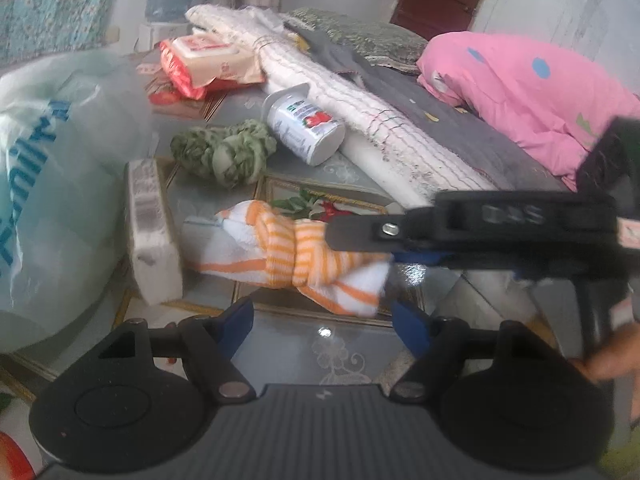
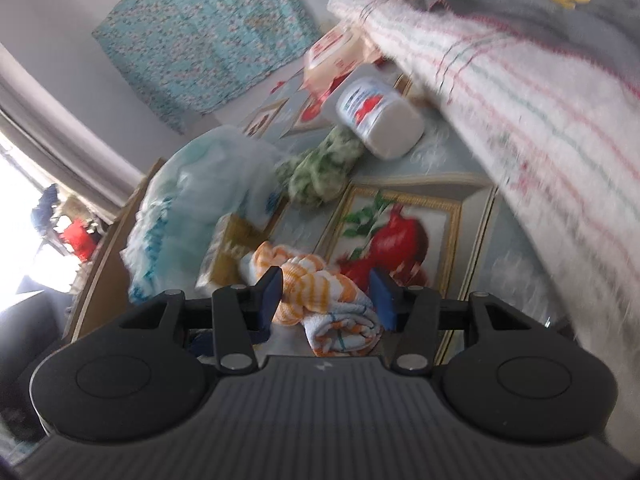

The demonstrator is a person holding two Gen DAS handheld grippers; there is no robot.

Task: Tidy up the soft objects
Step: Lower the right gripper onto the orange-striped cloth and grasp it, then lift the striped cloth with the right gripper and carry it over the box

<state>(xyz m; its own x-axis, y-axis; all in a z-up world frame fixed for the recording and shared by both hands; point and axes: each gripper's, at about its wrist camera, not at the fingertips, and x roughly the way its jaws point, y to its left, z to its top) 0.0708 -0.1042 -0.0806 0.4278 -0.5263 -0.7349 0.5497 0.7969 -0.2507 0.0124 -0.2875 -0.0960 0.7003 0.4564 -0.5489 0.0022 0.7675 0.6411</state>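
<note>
A: What's biggest on the table (image 1: 352, 354)?

B: The long white woven roll (image 1: 352, 116) running diagonally, with grey cloth and a pink dotted quilt (image 1: 528, 84) beyond it. On the opposite side there's a pale plastic bag (image 1: 44, 184) with blue lettering.

A: And the smaller soft things?

B: A knotted green cloth (image 1: 224, 152) just beside a tipped white canister (image 1: 306, 126). Nearer the cameras lies the orange-striped towel (image 1: 296, 256), knotted in the middle, one end touching a small carton (image 1: 150, 236).

A: Who has the towel?

B: The right gripper (image 2: 326, 298) — its blue pads sit either side of the towel's near end. One pad looks pressed against the fabric; the other is blurred, so I'd say it's probably closed on it, not certainly.

A: The left gripper (image 1: 324, 326)?

B: Fingers spread wide, nothing between them — it hangs over bare tabletop just short of the towel.
</note>
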